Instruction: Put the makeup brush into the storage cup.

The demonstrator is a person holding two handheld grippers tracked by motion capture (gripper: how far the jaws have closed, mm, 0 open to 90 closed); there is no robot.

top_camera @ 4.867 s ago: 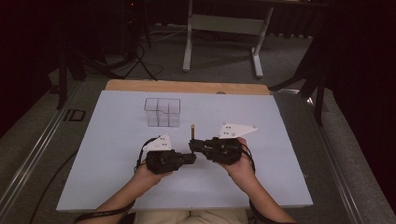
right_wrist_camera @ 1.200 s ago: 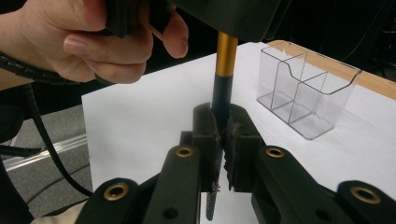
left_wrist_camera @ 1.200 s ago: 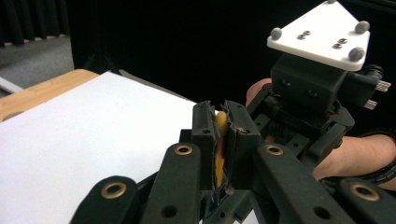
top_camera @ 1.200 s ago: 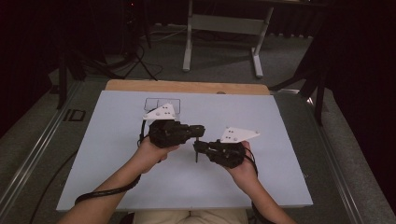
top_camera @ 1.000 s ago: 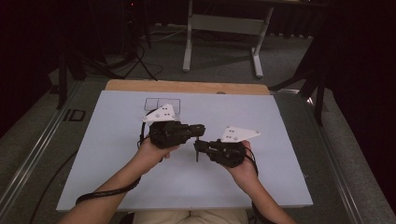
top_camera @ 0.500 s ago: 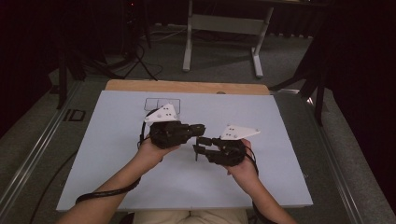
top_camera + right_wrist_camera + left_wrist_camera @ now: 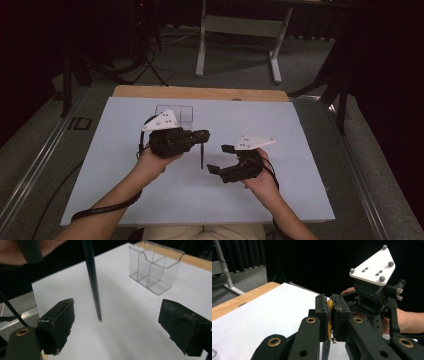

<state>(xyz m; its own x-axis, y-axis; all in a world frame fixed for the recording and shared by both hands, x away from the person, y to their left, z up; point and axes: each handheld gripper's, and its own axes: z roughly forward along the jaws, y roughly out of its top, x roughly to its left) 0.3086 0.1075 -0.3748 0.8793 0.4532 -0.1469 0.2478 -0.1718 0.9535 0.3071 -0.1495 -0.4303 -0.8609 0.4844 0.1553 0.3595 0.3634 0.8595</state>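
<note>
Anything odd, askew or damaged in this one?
Nothing stands out. The left tongs hold a dark pencil upright over the white table; the right tongs, jaws just opened, stand clear of it. The clear organizer sits upright, undamaged.

A matt white sheet (image 7: 150, 190) is laid over the wooden counter (image 7: 200, 93). The organiser box (image 7: 155, 268) is made of clear, glossy plastic. The thin dark stick (image 7: 92, 280) looks smooth. Rough black pads (image 7: 61, 322) are seen on the right hand-held gripper (image 7: 120, 327).
</note>
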